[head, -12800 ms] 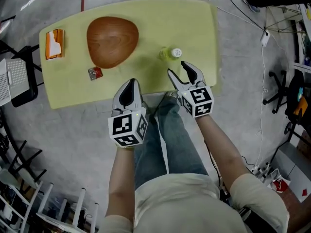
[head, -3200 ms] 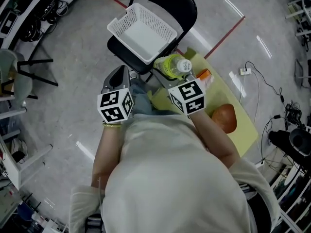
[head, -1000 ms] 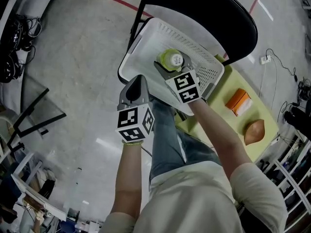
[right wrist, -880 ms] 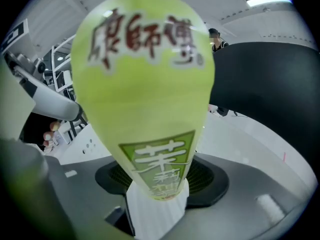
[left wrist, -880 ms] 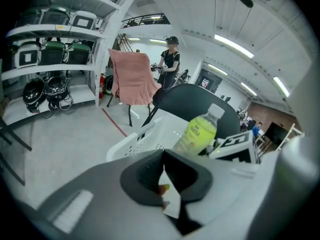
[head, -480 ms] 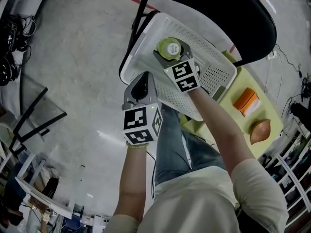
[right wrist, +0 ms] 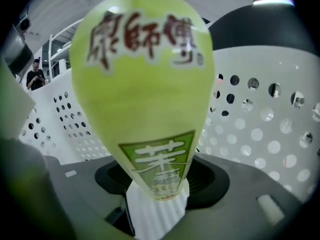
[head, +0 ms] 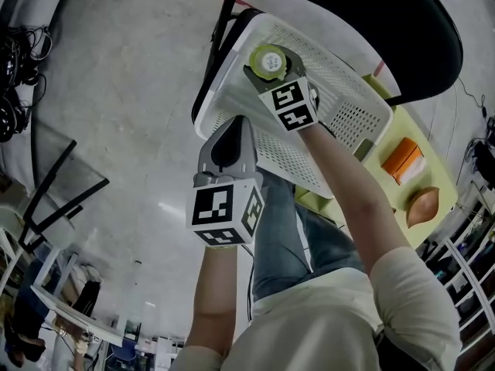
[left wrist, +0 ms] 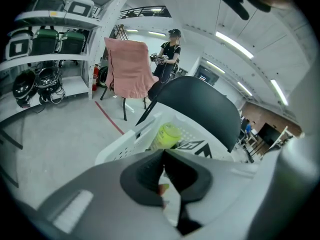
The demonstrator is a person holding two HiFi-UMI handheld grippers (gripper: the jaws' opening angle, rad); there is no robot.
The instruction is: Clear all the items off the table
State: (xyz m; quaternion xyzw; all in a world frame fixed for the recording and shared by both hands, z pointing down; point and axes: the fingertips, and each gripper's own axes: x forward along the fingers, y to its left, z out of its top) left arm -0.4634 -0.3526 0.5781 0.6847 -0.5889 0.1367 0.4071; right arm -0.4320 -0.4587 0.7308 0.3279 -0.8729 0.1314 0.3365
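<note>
A green tea bottle (head: 268,59) with a white cap (right wrist: 156,210) hangs inside the white perforated basket (head: 349,105), which rests on a black chair (head: 363,10). My right gripper (head: 274,74) is shut on the bottle; in the right gripper view the bottle (right wrist: 145,84) fills the frame between the jaws, with the basket wall (right wrist: 260,109) behind. My left gripper (head: 232,128) is shut and holds nothing, just outside the basket's near rim. The left gripper view shows its closed jaws (left wrist: 164,160), the basket (left wrist: 120,145) and the bottle (left wrist: 167,135) beyond.
A yellow-green table (head: 390,134) lies right of the chair, with an orange pack (head: 406,161) and a brown bowl (head: 424,207) on it. Grey floor spreads to the left. A person (left wrist: 170,54) and a pink-draped chair (left wrist: 129,69) stand far off.
My right gripper has carried the bottle further over the basket's far-left part. The left gripper stays shut beside the near rim. The view has shifted so the table sits lower right.
</note>
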